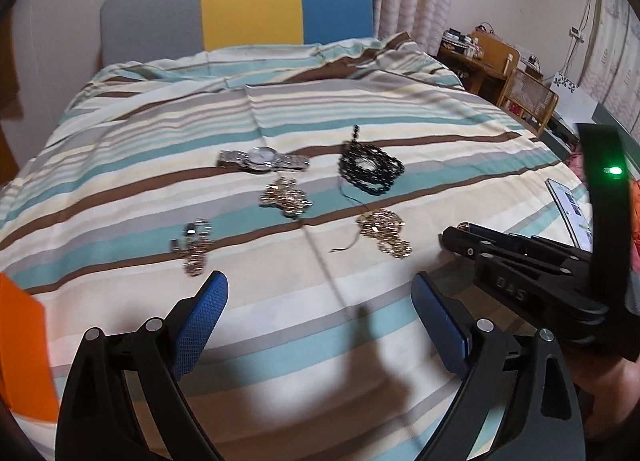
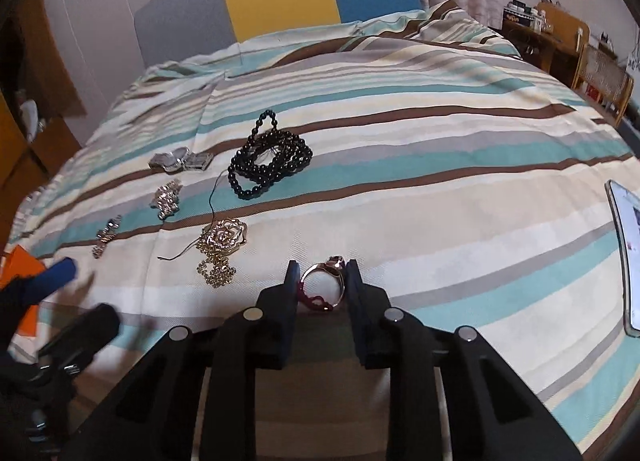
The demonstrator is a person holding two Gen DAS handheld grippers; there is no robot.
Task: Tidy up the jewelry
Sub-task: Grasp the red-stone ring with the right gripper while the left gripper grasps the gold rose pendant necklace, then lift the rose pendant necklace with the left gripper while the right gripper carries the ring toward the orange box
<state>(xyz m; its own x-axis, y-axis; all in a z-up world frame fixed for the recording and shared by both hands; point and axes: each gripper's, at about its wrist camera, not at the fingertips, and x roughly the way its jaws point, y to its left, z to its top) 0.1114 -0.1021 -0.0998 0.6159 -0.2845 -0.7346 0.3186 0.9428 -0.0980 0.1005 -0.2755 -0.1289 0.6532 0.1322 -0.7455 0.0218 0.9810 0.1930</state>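
The only writing I can read is "DAS", moulded into the black body of the right gripper [image 1: 452, 239] as it is showing in the left wrist view. That gripper's jaws are standing narrow, one on each side of a gold ring-like bangle [image 2: 325, 287] with a dark red cord on it; whether the pads are actually pressing it is hard to tell. The left gripper [image 1: 320, 301] is hanging with its blue pads wide apart and nothing between them.

Everything is lying on a striped bedspread [image 2: 460, 197]. A string of black beads [image 2: 270, 167] is sitting in a heap, a silver watch [image 1: 264, 160] beside it. Nearer, a gold rose pendant with chain [image 2: 222, 247] is resting just left of the bangle, and two small sparkly pieces [image 1: 285, 197] [image 1: 194, 247] are too blurred to name.

A phone [image 2: 626, 257] is being cut off by the right edge, and something orange [image 1: 24, 345] by the left. A tricolour headboard [image 1: 248, 5] is standing behind.
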